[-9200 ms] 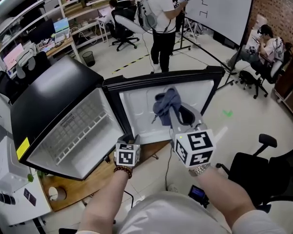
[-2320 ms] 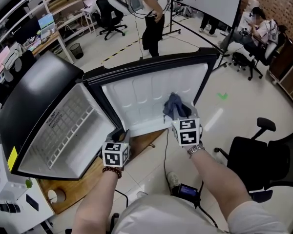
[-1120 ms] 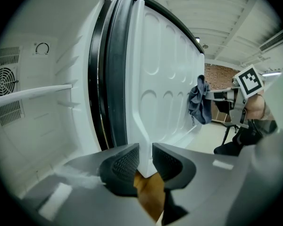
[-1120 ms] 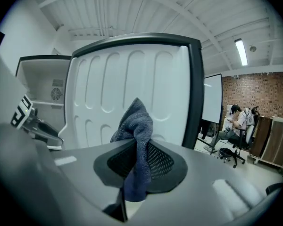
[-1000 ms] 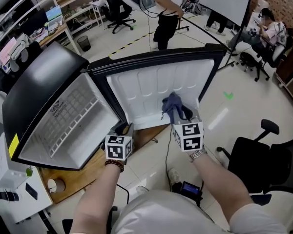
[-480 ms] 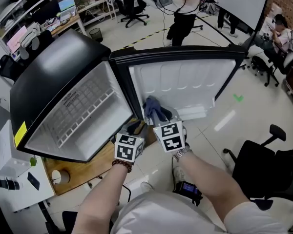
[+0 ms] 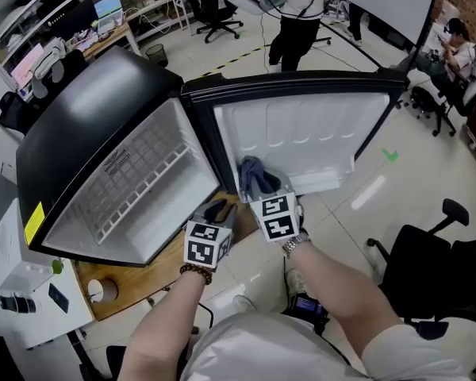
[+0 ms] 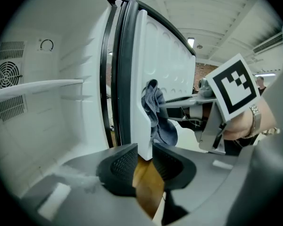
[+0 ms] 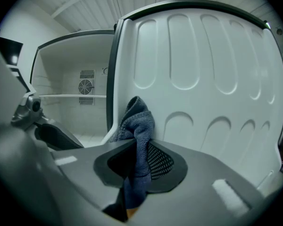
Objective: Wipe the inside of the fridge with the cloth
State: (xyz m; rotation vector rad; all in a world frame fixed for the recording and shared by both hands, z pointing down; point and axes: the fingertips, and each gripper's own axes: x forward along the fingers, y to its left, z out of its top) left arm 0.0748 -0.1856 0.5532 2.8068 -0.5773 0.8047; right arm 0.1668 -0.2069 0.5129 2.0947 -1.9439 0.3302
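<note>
The black fridge stands open, its cabinet (image 7: 135, 181) to the left and its white door liner (image 7: 301, 133) to the right. My right gripper (image 7: 262, 190) is shut on a blue-grey cloth (image 7: 256, 177), which bunches up from between the jaws (image 9: 137, 121). The cloth is pressed against the liner's lower corner beside the hinge (image 8: 155, 112). My left gripper (image 7: 220, 210) sits low at the hinge side. The liner's white bottom rim (image 8: 144, 135) fills the gap between its pads.
Inside the cabinet are a shelf (image 8: 37, 85) and a round fan grille (image 9: 85, 86) on the back wall. The fridge rests on a wooden board (image 7: 135, 280). A black office chair (image 7: 436, 260) stands at the right and a person (image 7: 297, 6) stands behind the door.
My right gripper has carried the cloth left and down across the door liner, from its lower middle to the corner beside the hinge. The left gripper stays at the door's bottom rim.
</note>
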